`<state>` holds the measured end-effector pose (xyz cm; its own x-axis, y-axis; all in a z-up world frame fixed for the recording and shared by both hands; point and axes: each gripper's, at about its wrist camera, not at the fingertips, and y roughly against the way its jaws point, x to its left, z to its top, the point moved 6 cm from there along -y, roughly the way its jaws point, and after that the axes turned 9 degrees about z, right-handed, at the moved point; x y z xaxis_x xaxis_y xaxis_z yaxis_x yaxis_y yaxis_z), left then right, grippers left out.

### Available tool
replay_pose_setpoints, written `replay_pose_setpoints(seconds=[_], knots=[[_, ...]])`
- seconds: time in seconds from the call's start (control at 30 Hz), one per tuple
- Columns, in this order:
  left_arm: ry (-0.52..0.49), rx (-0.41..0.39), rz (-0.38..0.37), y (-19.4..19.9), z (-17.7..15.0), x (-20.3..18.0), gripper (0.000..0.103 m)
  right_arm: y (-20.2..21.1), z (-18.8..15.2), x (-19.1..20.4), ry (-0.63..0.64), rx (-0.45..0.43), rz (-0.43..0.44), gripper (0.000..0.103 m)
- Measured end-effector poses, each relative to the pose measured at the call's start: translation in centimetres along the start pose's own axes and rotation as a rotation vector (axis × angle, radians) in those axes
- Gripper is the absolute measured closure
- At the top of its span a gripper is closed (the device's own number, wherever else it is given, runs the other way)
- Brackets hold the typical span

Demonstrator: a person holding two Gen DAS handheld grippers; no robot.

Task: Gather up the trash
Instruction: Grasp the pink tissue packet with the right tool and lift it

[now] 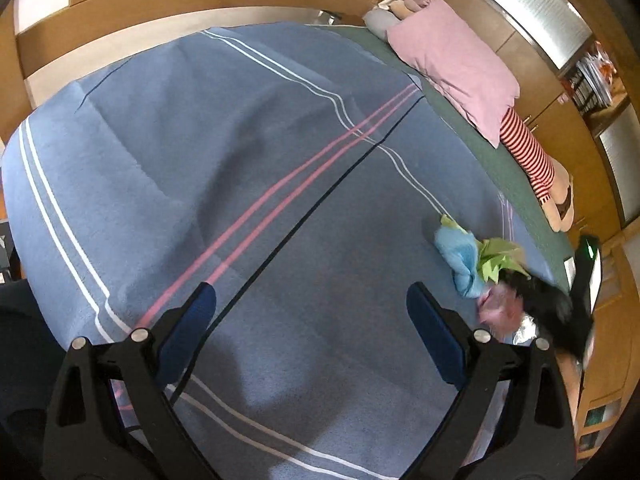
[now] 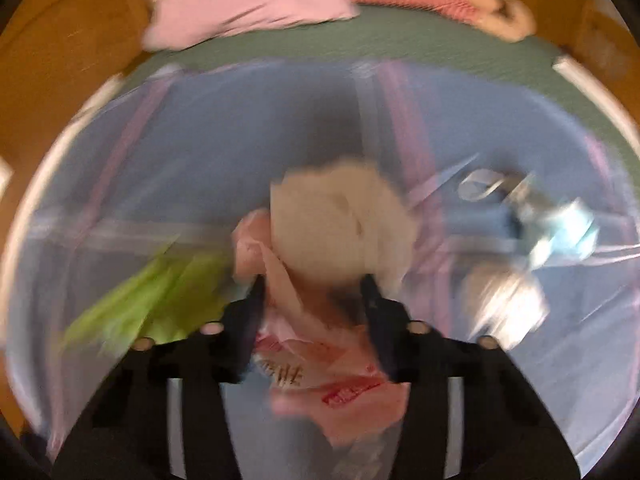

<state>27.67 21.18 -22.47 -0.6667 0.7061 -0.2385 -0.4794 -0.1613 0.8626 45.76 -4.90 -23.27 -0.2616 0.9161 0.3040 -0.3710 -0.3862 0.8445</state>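
My left gripper (image 1: pixel 310 306) is open and empty above the blue striped blanket (image 1: pixel 200 152). At its right lie crumpled trash pieces: a light blue wad (image 1: pixel 456 256), a green paper (image 1: pixel 500 258) and a pink wrapper (image 1: pixel 500 308), where my blurred right gripper (image 1: pixel 552 316) reaches in. In the blurred right wrist view, my right gripper (image 2: pixel 312 286) is shut on a pink wrapper (image 2: pixel 280 280) with a beige crumpled paper (image 2: pixel 340 220) in front of it. Green paper (image 2: pixel 152 296) lies left, and foil and a light blue wad (image 2: pixel 560 228) right.
A pink pillow (image 1: pixel 452 64) and a doll with red striped legs (image 1: pixel 532 160) lie on the green sheet (image 1: pixel 480 152) by the wooden wall. A wooden bed frame (image 1: pixel 160 4) runs along the far side. A silvery foil piece (image 1: pixel 524 330) lies near the trash.
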Motion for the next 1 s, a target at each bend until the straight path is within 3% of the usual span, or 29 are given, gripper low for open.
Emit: replay_pose_setpoints(seconds=[0.17, 0.3, 0.53, 0.57, 0.67, 0.7, 0.8, 0.9, 1.0], knots=[[0.023, 0.008, 0.024, -0.1, -0.2, 0.6, 0.007, 2.9, -6.4, 3.4, 0.109, 0.064, 0.099, 0.069], [0.002, -0.021, 0.036, 0.4, -0.3, 0.4, 0.007, 6.1, -10.1, 4.9, 0.083, 0.053, 0.232, 0.076], [-0.014, -0.003, 0.029, 0.1, -0.4, 0.2, 0.007, 11.1, -11.6, 7.1, -0.006, -0.057, 0.445, 0.076], [-0.016, 0.001, 0.027, 0.1, -0.4, 0.2, 0.007, 11.5, -11.8, 7.2, -0.008, -0.067, 0.430, 0.076], [-0.032, 0.023, 0.013, -0.2, -0.7, -0.3, 0.007, 12.8, -12.4, 6.7, 0.010, -0.120, 0.258, 0.077], [-0.052, 0.037, 0.002, -0.4, -0.9, -0.7, 0.007, 13.5, -12.5, 6.2, -0.016, -0.148, 0.257, 0.077], [-0.129, 0.058, -0.034, -0.6, -1.8, -2.6, 0.007, 15.3, -13.5, 4.5, -0.129, -0.193, 0.349, 0.076], [-0.239, 0.031, -0.062, 0.0, -2.6, -4.7, 0.007, 15.7, -14.6, 3.3, -0.180, -0.189, 0.390, 0.076], [-0.275, 0.014, -0.093, 0.5, -3.0, -5.5, 0.007, 14.9, -15.6, 3.2, -0.213, -0.166, 0.434, 0.076]])
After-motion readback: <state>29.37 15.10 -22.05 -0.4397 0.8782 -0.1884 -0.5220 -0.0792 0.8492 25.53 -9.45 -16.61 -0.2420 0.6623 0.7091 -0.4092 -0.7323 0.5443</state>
